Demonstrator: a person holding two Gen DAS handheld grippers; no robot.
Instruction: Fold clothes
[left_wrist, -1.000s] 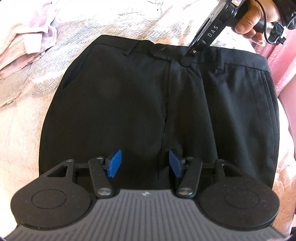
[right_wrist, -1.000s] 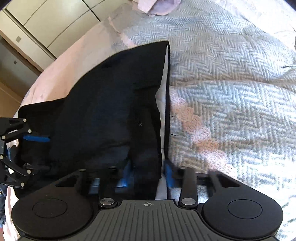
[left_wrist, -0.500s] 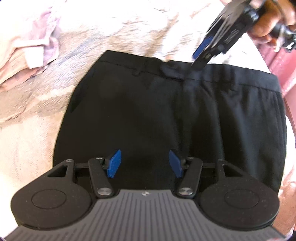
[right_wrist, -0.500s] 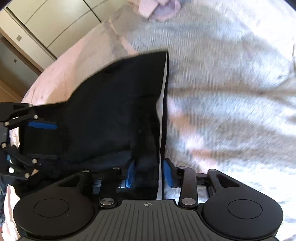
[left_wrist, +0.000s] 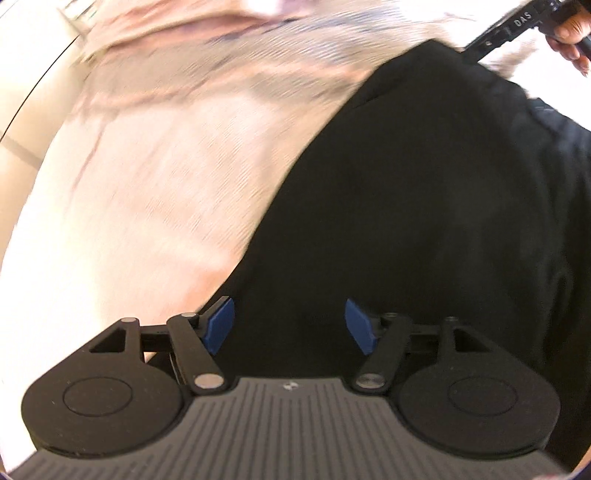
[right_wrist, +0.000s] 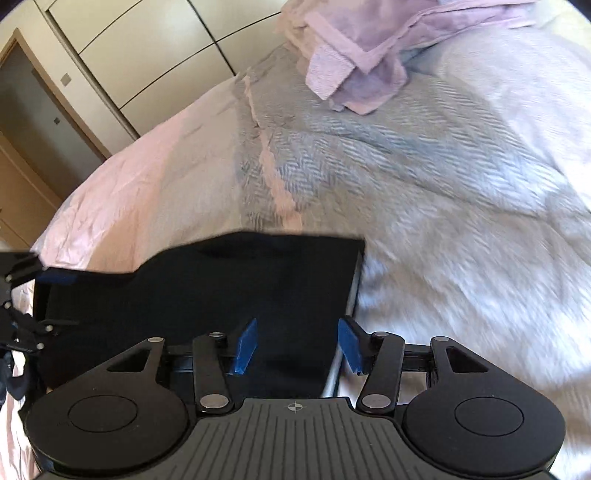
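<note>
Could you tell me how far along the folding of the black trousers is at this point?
Early stage. Done: the black trousers lie spread on the bed cover. In hand: nothing; the left claw and right claw are both open above the fabric. Left: no fold shows yet, and the pink clothes sit crumpled.

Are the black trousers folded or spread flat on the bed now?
Folded, at least once: in the right wrist view the black trousers form a short block with a straight edge, no legs trailing. Further folds cannot be told.

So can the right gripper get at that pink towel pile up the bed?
Probably yes: the right gripper is open, and only bare blanket lies between it and the pink towel pile.
</note>
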